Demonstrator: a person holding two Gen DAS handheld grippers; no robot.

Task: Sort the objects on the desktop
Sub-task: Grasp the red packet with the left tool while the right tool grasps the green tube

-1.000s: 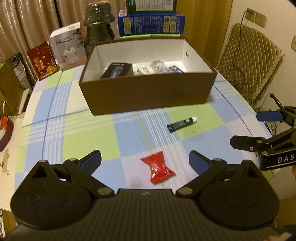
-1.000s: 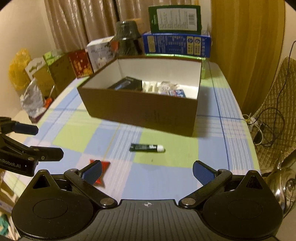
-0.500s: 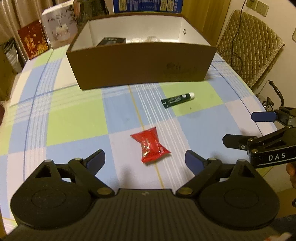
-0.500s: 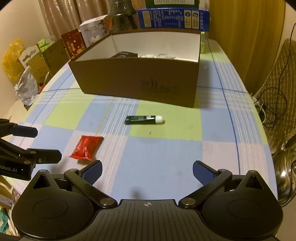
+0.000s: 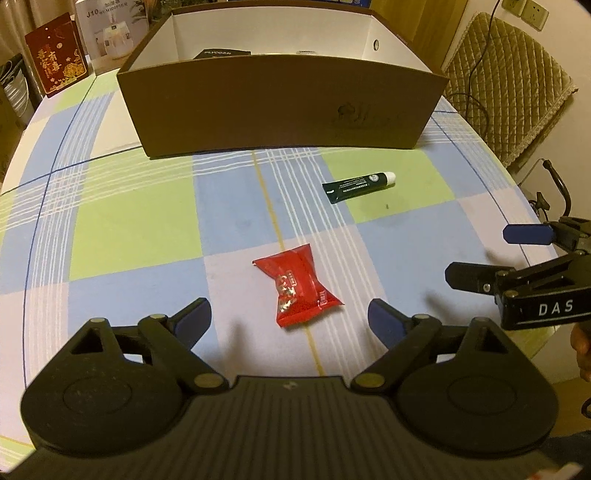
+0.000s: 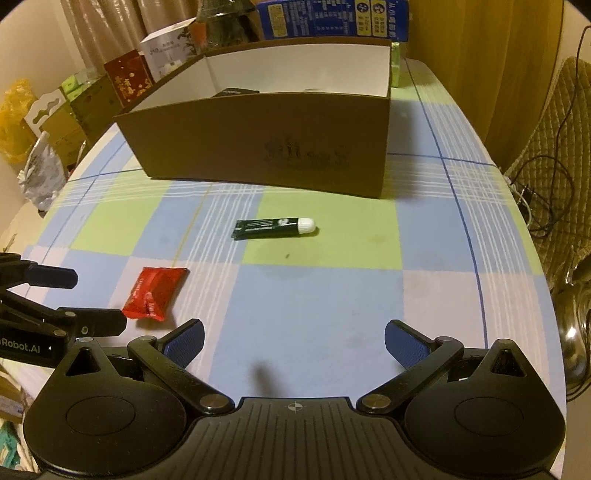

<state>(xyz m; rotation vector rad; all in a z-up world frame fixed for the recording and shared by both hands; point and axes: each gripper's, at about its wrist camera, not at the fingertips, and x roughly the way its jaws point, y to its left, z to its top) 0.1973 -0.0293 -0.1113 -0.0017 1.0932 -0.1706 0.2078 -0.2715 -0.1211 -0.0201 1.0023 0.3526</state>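
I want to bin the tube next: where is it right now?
The tube lies flat on the tablecloth just in front of the brown box, apart from it; in the left wrist view it sits up and right of the red packet.

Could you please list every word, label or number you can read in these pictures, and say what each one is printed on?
"DAS": side of the right gripper.
"Robot.AI": side of the left gripper.
"J10": white carton behind the brown box; the line beneath is blurred.
Too small or blurred to read: the green tube, the red snack packet, the red gift box, the blue carton, and the brown box's embossed logo.
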